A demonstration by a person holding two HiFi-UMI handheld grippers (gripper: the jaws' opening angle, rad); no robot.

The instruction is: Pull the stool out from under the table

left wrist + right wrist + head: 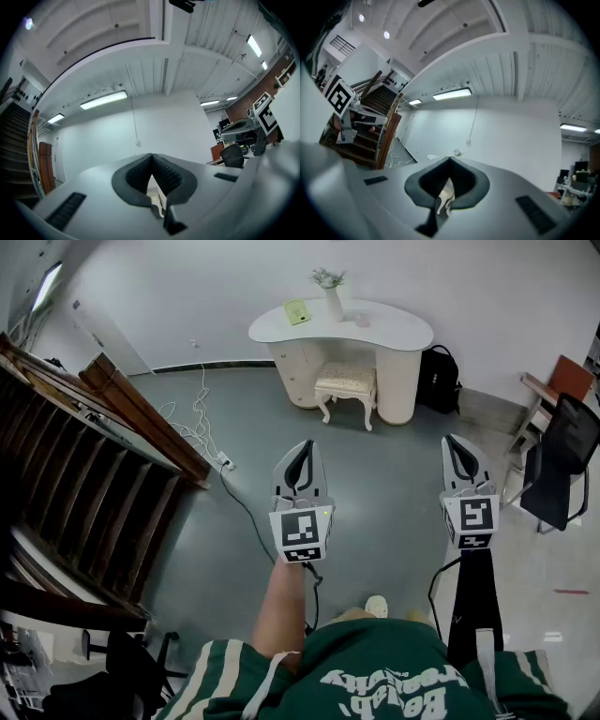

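Green striped shirt of the person fills the near edge, well back from the table, which stands against the far wall. The stool sits in the table's knee gap: the back of its seat is under the top, and its front legs stand just out in front. The left gripper and right gripper hang side by side, well short of the table. Both have their jaws pressed together and hold nothing.

As I judge it, the job now is to close in on the table's front and part the jaws. Each gripper should then take one side of the seat edge. The pull should run straight back from the table, so the legs clear the cabinets on either side of the gap. The loose cable on the floor to the left of the table is something to step around.

The tabletop hides the stool's rear legs, so I cannot tell how deep it goes. In both gripper views only a pale sliver shows through the slit below the closed tips. A vase and a green item on the table are too small to make out.
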